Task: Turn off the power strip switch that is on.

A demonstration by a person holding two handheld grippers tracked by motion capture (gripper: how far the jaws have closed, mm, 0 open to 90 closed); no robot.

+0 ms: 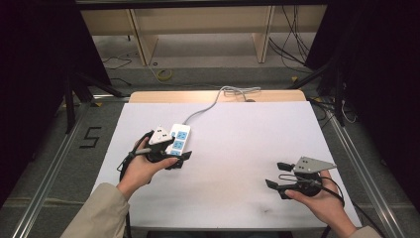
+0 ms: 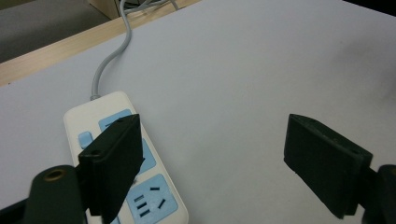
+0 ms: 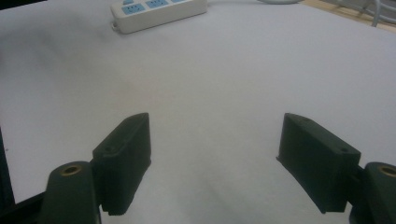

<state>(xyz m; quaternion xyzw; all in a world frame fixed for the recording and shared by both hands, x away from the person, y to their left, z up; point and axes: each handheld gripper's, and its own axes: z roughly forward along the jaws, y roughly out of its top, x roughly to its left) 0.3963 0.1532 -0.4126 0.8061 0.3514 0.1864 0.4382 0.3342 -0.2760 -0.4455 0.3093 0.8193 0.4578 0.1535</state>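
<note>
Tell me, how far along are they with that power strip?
Nothing looks done yet: the power strip lies flat on the white table, its sockets bare, its grey cable trailing off the far edge. In hand: the left gripper hangs open beside the strip, one jaw above it. The right gripper waits open over bare table. Gripping or moving the strip is probably all still to come.

Dim, even light — soft shadows, slight blur
</note>
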